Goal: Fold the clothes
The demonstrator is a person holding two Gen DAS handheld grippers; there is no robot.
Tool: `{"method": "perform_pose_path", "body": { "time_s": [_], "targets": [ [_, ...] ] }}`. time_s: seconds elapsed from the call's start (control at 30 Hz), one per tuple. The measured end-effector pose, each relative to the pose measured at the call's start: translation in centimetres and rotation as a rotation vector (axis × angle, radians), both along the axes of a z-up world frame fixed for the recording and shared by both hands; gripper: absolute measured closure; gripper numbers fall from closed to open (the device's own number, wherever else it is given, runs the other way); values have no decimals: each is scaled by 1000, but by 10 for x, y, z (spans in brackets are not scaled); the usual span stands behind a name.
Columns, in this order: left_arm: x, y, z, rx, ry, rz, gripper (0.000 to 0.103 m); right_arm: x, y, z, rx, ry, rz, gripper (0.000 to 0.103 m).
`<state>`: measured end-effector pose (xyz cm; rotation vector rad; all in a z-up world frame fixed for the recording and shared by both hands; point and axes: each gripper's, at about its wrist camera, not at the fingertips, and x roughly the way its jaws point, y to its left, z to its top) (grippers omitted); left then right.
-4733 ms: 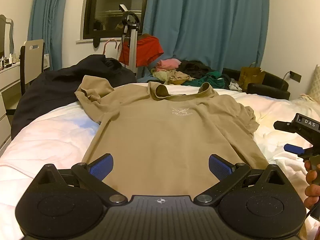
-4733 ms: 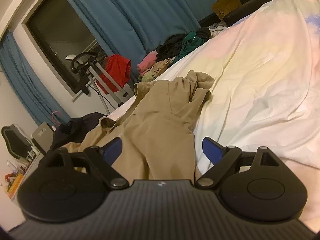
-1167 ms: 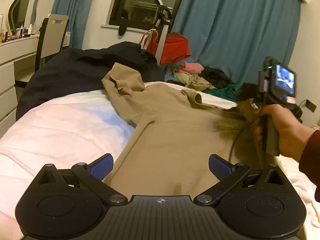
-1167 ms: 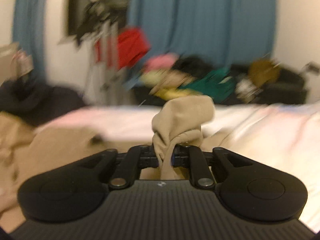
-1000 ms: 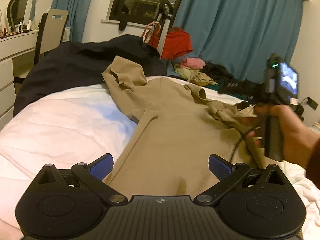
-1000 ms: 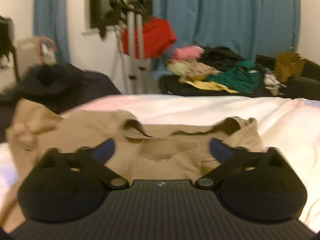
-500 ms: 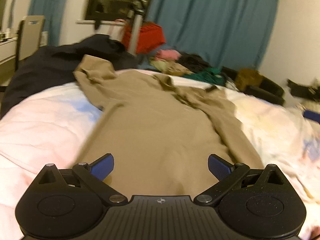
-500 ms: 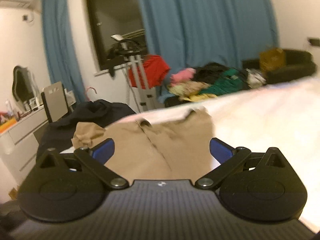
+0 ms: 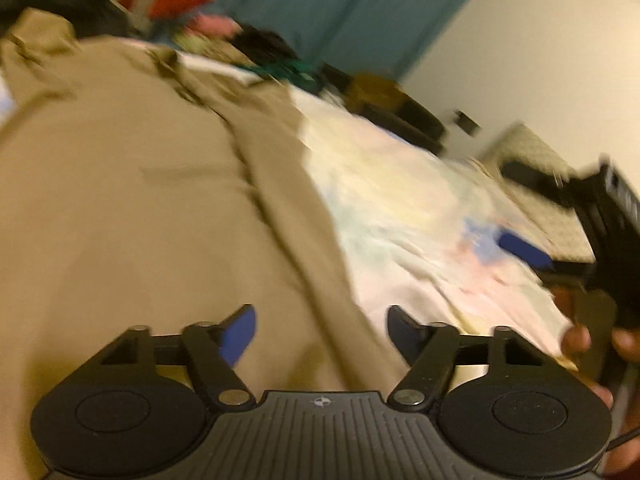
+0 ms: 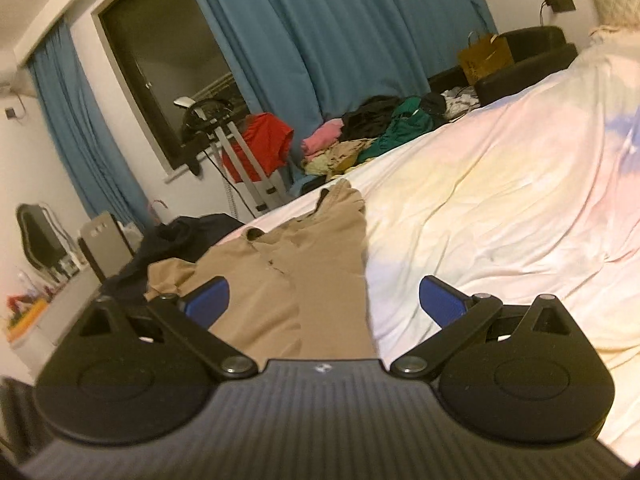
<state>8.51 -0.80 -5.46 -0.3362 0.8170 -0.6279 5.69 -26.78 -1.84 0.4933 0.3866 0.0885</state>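
A tan T-shirt (image 9: pixel 132 184) lies flat on the bed, its right sleeve folded in over the body. In the blurred left wrist view my left gripper (image 9: pixel 322 328) hovers open over the shirt's lower right edge, nothing between its blue pads. The right gripper (image 9: pixel 568 216) shows at that view's right edge, held by a hand (image 9: pixel 592 344). Seen from the right wrist, the shirt (image 10: pixel 304 256) stretches away to its collar, and my right gripper (image 10: pixel 324 300) stands open above the hem end with nothing held.
The bed's pale pastel duvet (image 10: pixel 500 184) spreads to the right of the shirt. A dark garment (image 10: pixel 176 236) lies at the far left edge. Behind the bed are a clothes pile (image 10: pixel 368 136), a stand with a red garment (image 10: pixel 260 144), blue curtains and a window.
The right gripper let go of the sleeve it had carried over the shirt and drew back toward the hem, open. My left gripper swung right and narrowed its opening somewhat.
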Motion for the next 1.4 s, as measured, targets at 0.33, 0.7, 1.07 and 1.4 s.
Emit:
{"method": "perform_pose_path", "body": {
  "time_s": [0.33, 0.7, 1.07, 1.4],
  "targets": [
    [7, -37, -47, -46, 152, -141, 40, 2, -6, -5, 31, 5, 12, 0],
    [4, -31, -38, -57, 157, -152, 101, 6, -5, -7, 29, 20, 12, 0],
    [-4, 28, 8, -14, 191, -16, 102, 9, -13, -11, 43, 46, -1, 0],
    [6, 43, -21, 63, 270, 28, 96, 15, -9, -15, 21, 80, 19, 0]
  ]
}}
